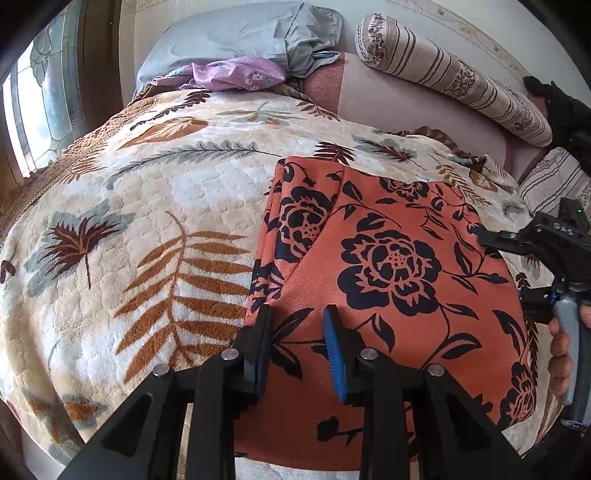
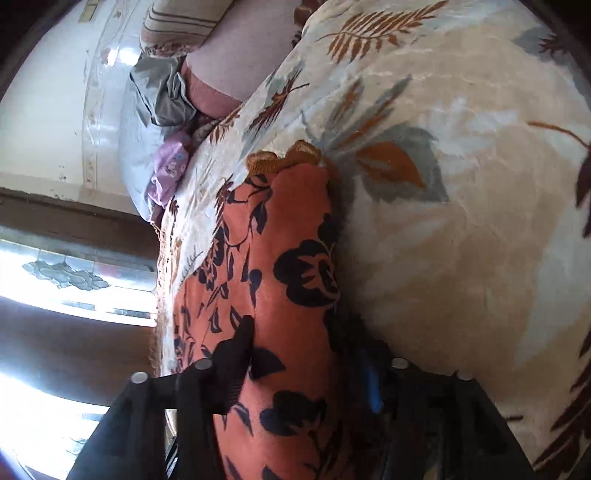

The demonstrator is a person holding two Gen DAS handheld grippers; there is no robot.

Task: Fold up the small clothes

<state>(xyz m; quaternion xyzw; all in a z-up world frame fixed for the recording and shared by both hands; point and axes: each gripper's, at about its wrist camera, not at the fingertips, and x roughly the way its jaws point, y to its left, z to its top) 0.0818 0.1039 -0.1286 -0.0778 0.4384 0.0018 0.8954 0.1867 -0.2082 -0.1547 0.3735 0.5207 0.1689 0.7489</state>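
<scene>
An orange garment with dark flowers (image 1: 388,266) lies folded flat on the leaf-patterned blanket (image 1: 147,206). My left gripper (image 1: 297,314) hovers over its near left part. Its jaws stand a little apart, and flat cloth shows in the gap. At the garment's right edge, my right gripper (image 1: 487,236) comes in sideways, held by a hand (image 1: 561,347). In the right wrist view the right gripper (image 2: 299,332) stands wide open. It straddles the garment's (image 2: 291,229) thick folded edge: one finger lies on the cloth and the other sits between the cloth and the blanket (image 2: 461,221).
A grey pillow (image 1: 240,33), a purple flowered cloth (image 1: 236,74) and a striped bolster (image 1: 454,77) lie at the head of the bed. A window (image 1: 40,103) is at the left. The blanket stretches wide to the garment's left.
</scene>
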